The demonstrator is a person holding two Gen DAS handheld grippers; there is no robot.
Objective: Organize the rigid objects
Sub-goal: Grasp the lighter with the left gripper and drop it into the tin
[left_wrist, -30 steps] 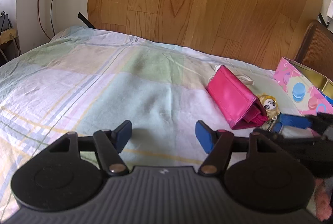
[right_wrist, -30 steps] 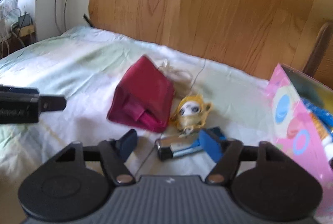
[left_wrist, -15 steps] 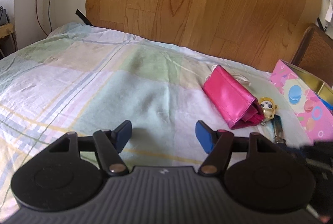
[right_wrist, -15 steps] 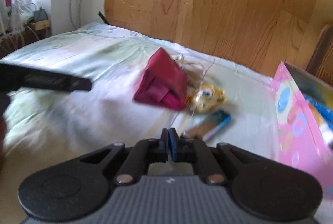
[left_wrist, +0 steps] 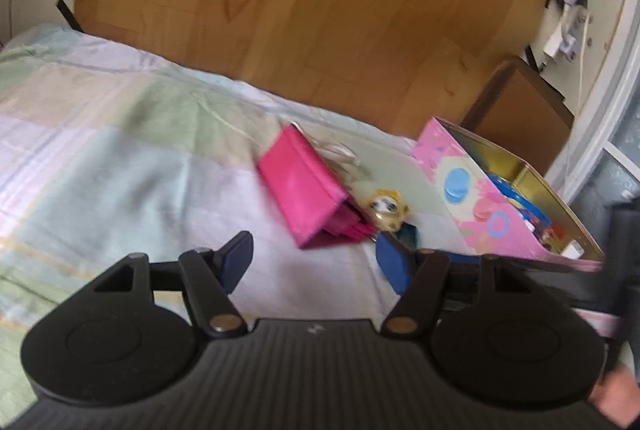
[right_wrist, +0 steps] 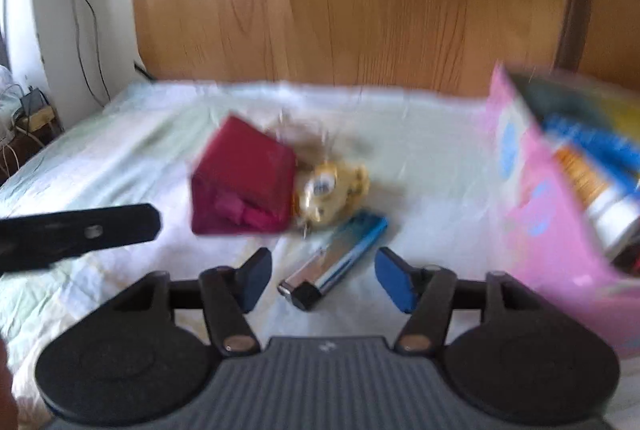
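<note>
The blue and silver lighter [right_wrist: 335, 262] lies flat on the bed sheet [right_wrist: 120, 134]. It sits between the two fingers of the right gripper [right_wrist: 320, 278], but they do not touch it. Half a second ago these fingers were shut tight; they have just been opening, and the lighter now lies closer to them than before. Its long side runs from 7 o'clock to 1 o'clock in the right wrist view. The black and silver end points at 7 o'clock, toward the gripper, and the blue end points away.

At 11 o'clock from the lighter is a small yellow toy [right_wrist: 328, 190], and just left of the toy is the pink wallet [right_wrist: 240, 186]. At 3 o'clock stands the pink tin box [right_wrist: 532, 198] with things inside.

The left gripper [left_wrist: 316, 262] is open with nothing in it. Since the earlier frame it has turned, so the box [left_wrist: 472, 198] shows more. The wallet [left_wrist: 300, 186] lies ahead of it.
</note>
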